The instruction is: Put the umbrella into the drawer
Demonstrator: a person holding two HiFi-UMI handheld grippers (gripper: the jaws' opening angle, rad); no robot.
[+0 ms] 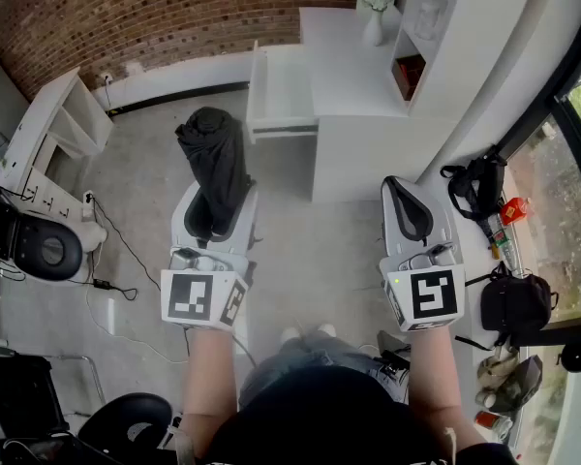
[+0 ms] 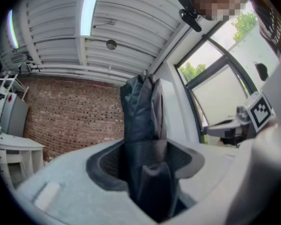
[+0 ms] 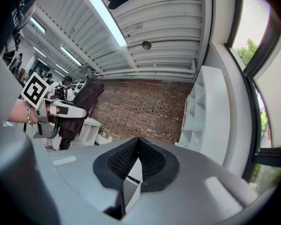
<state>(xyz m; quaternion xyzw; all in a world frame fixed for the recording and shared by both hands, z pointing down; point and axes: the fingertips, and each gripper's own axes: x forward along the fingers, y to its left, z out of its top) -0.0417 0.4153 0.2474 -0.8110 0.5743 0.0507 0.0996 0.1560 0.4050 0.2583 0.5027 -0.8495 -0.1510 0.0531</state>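
Left tongs pinching the folded black umbrella — its bundle projecting forward past the tips, over the floor, right tongs pressed together, empty, white drawer pulled open ahead, well apart from the umbrella.

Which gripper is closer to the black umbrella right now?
Left. The left gripper grips the umbrella between its jaws; the right gripper, shut and empty, is apart from it, off to its right.
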